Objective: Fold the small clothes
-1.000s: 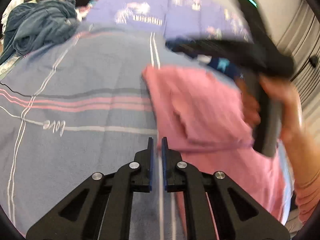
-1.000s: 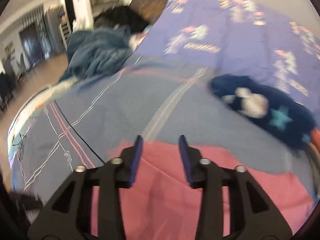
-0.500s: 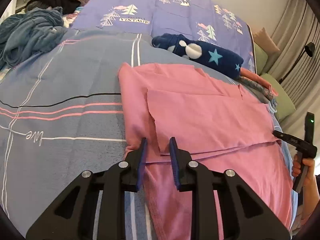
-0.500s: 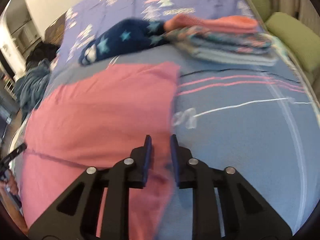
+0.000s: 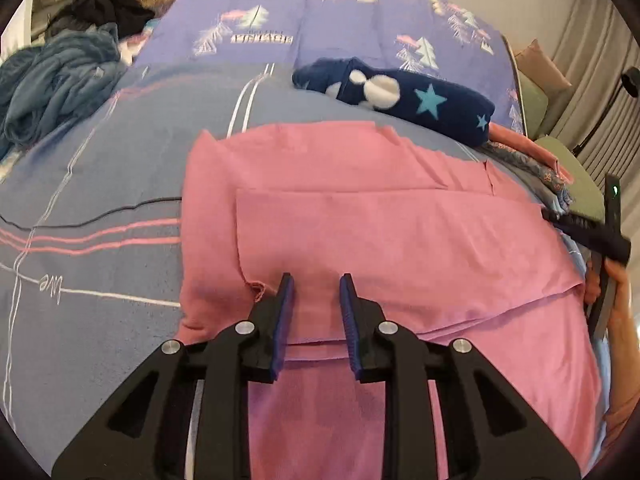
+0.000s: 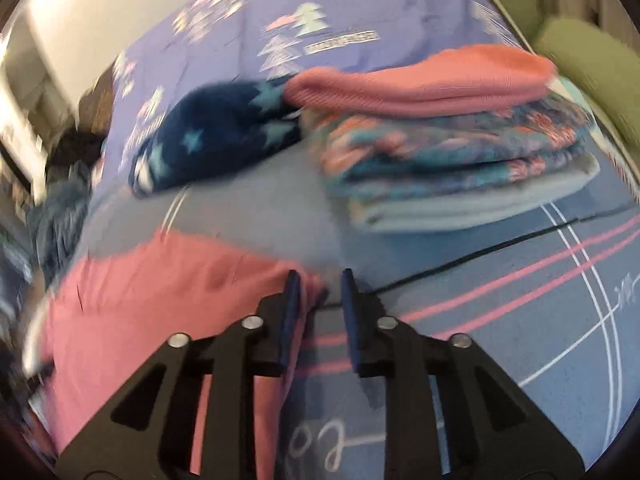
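Note:
A pink garment [image 5: 360, 224] lies flat on the blue striped bedspread [image 5: 100, 184], with one part folded over the rest. My left gripper [image 5: 315, 300] is open and empty, low over the near edge of the folded layer. My right gripper [image 6: 319, 298] is open and empty at the pink garment's right corner [image 6: 168, 292]. In the left wrist view the right gripper's body [image 5: 588, 232] shows at the garment's far right edge, held by a hand.
A navy star-patterned fleece [image 5: 396, 96] lies behind the garment. A stack of folded clothes [image 6: 448, 152] sits to the right, topped by a coral piece. A heap of blue-grey clothes [image 5: 52, 80] lies at the far left. A green cushion [image 6: 592, 64] is beyond the stack.
The right gripper swung from over the garment to its right edge. My left gripper opened from shut and shifted right over the folded layer.

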Motion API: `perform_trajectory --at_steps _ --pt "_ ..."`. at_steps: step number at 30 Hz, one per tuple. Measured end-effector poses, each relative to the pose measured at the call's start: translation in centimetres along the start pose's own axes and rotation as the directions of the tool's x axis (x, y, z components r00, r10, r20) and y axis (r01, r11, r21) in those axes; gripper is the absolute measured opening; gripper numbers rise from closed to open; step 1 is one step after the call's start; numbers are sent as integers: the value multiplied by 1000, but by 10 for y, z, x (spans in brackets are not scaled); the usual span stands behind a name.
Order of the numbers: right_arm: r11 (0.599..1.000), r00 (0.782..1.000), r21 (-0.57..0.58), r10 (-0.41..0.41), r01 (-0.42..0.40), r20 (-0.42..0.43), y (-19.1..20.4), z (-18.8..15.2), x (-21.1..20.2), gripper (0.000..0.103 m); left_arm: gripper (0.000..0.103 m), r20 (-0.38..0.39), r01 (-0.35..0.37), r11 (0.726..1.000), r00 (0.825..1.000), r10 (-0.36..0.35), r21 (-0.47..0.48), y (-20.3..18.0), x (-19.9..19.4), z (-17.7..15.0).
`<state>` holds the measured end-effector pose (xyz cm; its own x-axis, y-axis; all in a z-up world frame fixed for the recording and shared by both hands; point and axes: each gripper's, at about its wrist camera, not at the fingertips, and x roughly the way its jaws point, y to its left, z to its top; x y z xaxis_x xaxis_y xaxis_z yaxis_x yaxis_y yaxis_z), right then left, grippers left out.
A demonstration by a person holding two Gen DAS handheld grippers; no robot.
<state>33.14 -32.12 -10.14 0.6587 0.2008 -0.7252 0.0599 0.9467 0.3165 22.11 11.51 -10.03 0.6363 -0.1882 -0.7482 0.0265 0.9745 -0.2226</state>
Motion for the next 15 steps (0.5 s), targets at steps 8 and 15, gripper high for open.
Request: perform_trajectory --at_steps 8,15 --pt "996 994 73 53 -61 100 -37 -28 -84 13 26 19 -11 997 1000 13 -78 22 -29 -10" --pt "989 987 -23 150 -148 64 -37 -120 -173 24 46 7 17 996 1000 -16 -88 33 -71 -43"
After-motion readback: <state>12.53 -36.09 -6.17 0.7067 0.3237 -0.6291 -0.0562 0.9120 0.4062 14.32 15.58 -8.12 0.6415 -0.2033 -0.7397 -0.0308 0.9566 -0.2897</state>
